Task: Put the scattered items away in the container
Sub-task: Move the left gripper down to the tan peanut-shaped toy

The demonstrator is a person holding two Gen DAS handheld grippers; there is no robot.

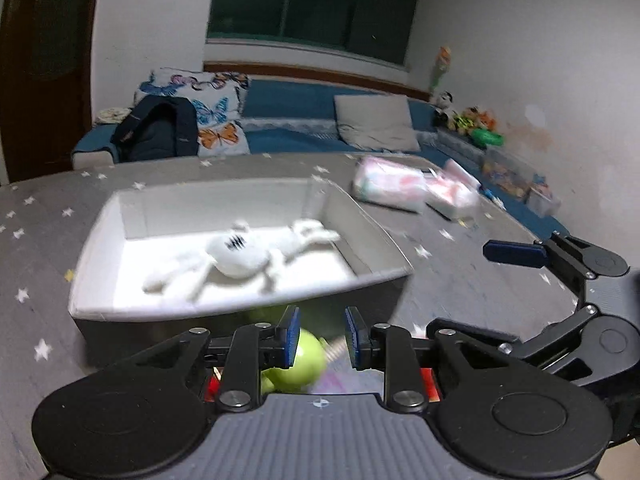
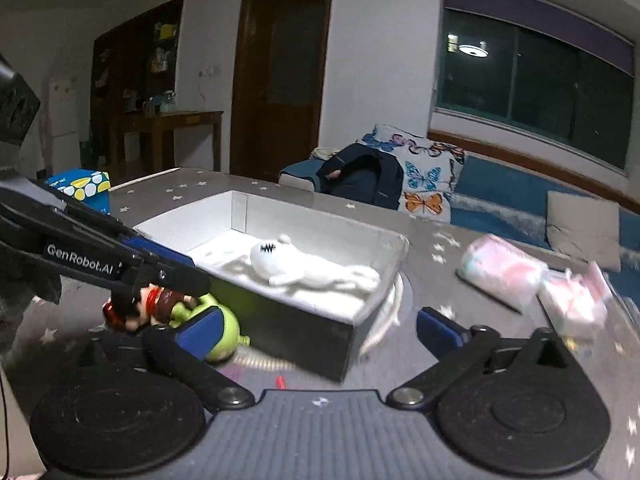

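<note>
Left gripper (image 1: 322,334) fingers spread over half-hidden green toy (image 1: 300,364); right gripper (image 2: 320,326) fingers spread wide.

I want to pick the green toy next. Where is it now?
The green toy lies on the table, outside the box, against its near wall; in the right wrist view it is low on the left, beside a small figure.

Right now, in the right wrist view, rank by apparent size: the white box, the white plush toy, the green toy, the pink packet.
1. white box
2. white plush toy
3. pink packet and green toy: unsure; the toy is partly hidden by the tongs.
</note>
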